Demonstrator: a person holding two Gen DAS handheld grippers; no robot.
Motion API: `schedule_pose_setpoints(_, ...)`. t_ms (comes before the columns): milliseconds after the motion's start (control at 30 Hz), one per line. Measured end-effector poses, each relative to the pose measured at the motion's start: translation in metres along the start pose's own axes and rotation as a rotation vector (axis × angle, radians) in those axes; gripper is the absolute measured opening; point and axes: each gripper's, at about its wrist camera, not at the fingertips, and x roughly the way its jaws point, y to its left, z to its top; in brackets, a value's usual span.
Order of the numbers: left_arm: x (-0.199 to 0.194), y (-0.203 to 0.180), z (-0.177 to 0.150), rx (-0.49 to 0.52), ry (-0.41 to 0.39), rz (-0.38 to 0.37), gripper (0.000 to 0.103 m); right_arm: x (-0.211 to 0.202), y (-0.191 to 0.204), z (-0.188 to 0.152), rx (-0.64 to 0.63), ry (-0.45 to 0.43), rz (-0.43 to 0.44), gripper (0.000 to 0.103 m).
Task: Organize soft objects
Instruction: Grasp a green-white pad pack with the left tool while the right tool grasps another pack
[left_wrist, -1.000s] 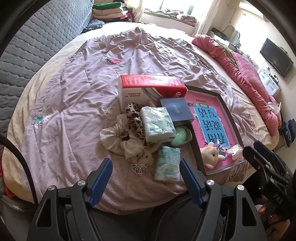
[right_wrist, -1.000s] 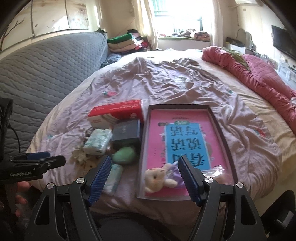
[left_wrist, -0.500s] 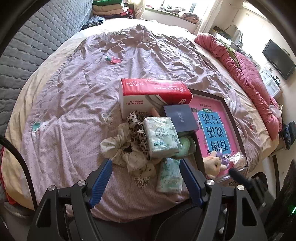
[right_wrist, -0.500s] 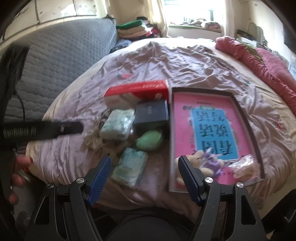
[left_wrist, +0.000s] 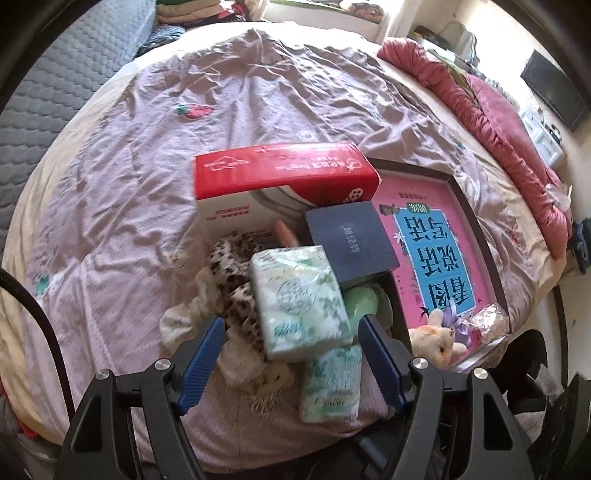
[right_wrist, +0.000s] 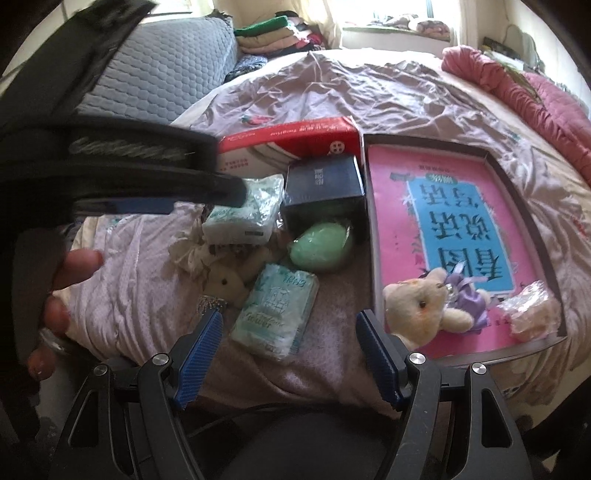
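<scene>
A pile of soft things lies on the mauve bedspread (left_wrist: 147, 177). My left gripper (left_wrist: 290, 334) is open, its blue pads on either side of the upper green-printed tissue pack (left_wrist: 299, 301), apart from it. A second tissue pack (left_wrist: 330, 384) (right_wrist: 275, 308) lies nearer, and my right gripper (right_wrist: 290, 330) stands open just in front of it. Leopard-print and cream scrunchies (left_wrist: 232, 295) lie to the left, with a green soft lump (right_wrist: 321, 245) beside a dark blue box (right_wrist: 323, 192). A plush rabbit (right_wrist: 424, 306) and a wrapped pink item (right_wrist: 532, 310) sit in the tray (right_wrist: 517, 188).
A red and white tissue box (left_wrist: 280, 177) stands behind the pile. The tray holds a pink and blue book (right_wrist: 458, 225). A pink quilt (left_wrist: 498, 110) runs along the right of the bed, a grey padded headboard (right_wrist: 159, 70) along the left. A hand (right_wrist: 62, 280) holds the left gripper's body.
Both grippers have come lower and closer to the pile. The left one now brackets the upper tissue pack; the right one has shifted left from the tray towards the lower pack. Both stay open.
</scene>
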Motion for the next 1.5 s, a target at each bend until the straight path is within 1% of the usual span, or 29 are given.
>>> schedule_pose_setpoints(133, 0.018, -0.006, 0.010, 0.037, 0.051, 0.011, 0.074, 0.012, 0.001, 0.000, 0.021, 0.025, 0.023, 0.076)
schedule_pose_setpoints(267, 0.036, -0.008, 0.014, 0.049, 0.098, 0.026, 0.074, 0.021, 0.005, -0.001, 0.026, 0.030, 0.016, 0.076)
schedule_pose_setpoints(333, 0.044, -0.009, 0.016, 0.063, 0.118, 0.045, 0.074, 0.025, 0.006, -0.002, 0.029, 0.037, 0.011, 0.076)
schedule_pose_setpoints(400, 0.048, -0.009, 0.018, 0.071, 0.126, 0.051, 0.074, 0.031, 0.006, -0.004, 0.035, 0.047, 0.000, 0.076)
schedule_pose_setpoints(500, 0.050, -0.005, 0.022, 0.053, 0.127, 0.013, 0.070, 0.040, 0.007, -0.003, 0.051, 0.066, -0.001, 0.076)
schedule_pose_setpoints(567, 0.052, 0.001, 0.024, 0.037, 0.137, -0.007, 0.061, 0.050, 0.010, -0.003, 0.052, 0.084, -0.012, 0.076)
schedule_pose_setpoints(600, 0.053, 0.004, 0.025, 0.026, 0.145, -0.020, 0.059, 0.056, 0.012, -0.003, 0.052, 0.099, -0.014, 0.076)
schedule_pose_setpoints(700, 0.054, 0.013, 0.028, 0.000, 0.150, -0.064, 0.056, 0.071, 0.015, -0.005, 0.055, 0.137, -0.042, 0.076)
schedule_pose_setpoints(867, 0.049, 0.023, 0.029, -0.027, 0.141, -0.132, 0.054, 0.080, 0.022, -0.003, 0.023, 0.144, -0.080, 0.077)
schedule_pose_setpoints(967, 0.042, 0.028, 0.028, -0.058, 0.128, -0.192, 0.054, 0.085, 0.021, -0.003, 0.019, 0.151, -0.102, 0.073)
schedule_pose_setpoints(1000, 0.039, 0.029, 0.028, -0.063, 0.120, -0.195, 0.054, 0.085, 0.022, -0.003, 0.018, 0.152, -0.105, 0.069)
schedule_pose_setpoints(1033, 0.036, 0.031, 0.029, -0.065, 0.112, -0.197, 0.054, 0.084, 0.024, -0.004, 0.017, 0.150, -0.099, 0.057)
schedule_pose_setpoints(1067, 0.032, 0.032, 0.029, -0.069, 0.105, -0.203, 0.054, 0.085, 0.025, -0.005, 0.014, 0.157, -0.085, 0.056)
schedule_pose_setpoints(1167, 0.025, 0.034, 0.029, -0.079, 0.097, -0.227, 0.054, 0.086, 0.023, -0.005, 0.024, 0.164, -0.065, 0.054)
schedule_pose_setpoints(1233, 0.020, 0.036, 0.028, -0.084, 0.086, -0.235, 0.054, 0.082, 0.011, -0.002, 0.060, 0.155, -0.028, 0.051)
schedule_pose_setpoints(1400, 0.006, 0.039, 0.024, -0.082, 0.060, -0.235, 0.054, 0.056, 0.000, 0.000, 0.089, 0.086, 0.052, 0.050)
schedule_pose_setpoints(1433, 0.003, 0.040, 0.023, -0.084, 0.055, -0.240, 0.054, 0.048, 0.008, 0.001, 0.083, 0.074, 0.058, 0.050)
schedule_pose_setpoints(1500, -0.002, 0.041, 0.021, -0.092, 0.047, -0.250, 0.054, 0.038, 0.008, 0.005, 0.078, 0.050, 0.072, 0.050)
